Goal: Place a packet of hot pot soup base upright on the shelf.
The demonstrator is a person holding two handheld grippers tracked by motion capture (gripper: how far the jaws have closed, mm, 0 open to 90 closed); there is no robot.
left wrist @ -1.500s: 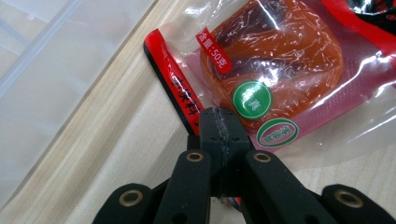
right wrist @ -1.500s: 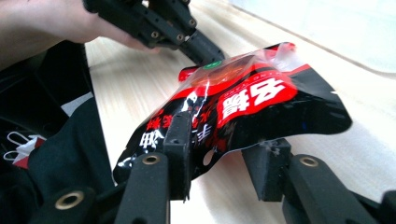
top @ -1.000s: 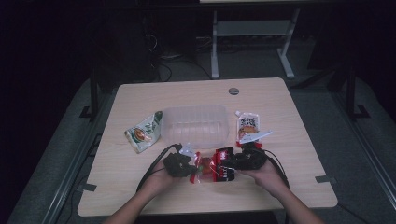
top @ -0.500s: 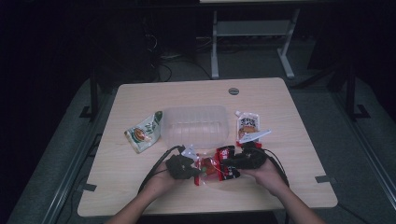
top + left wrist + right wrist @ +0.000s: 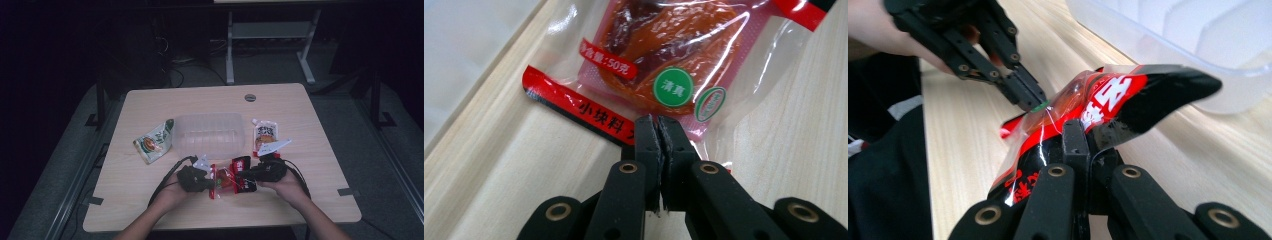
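- Red-and-clear plastic snack packet [image 5: 227,181] sits near the worktop's [image 5: 150,200] front edge, roughly at its middle, held between both grippers just in front of the clear tub [image 5: 207,134].
- Left gripper [image 5: 658,129]: fingers pressed together on the packet's transparent seal edge, no gap visible.
- Right gripper [image 5: 1079,131]: fingers closed on the opposite, black-and-red end, which is lifted off the wood and bowed.
- Risk, as I judge it: the left grip holds only a thin, slick margin, so pulling apart could slip it free or tear the film unevenly.
- A sudden release could knock the packet against the tub or drop it over the front edge.
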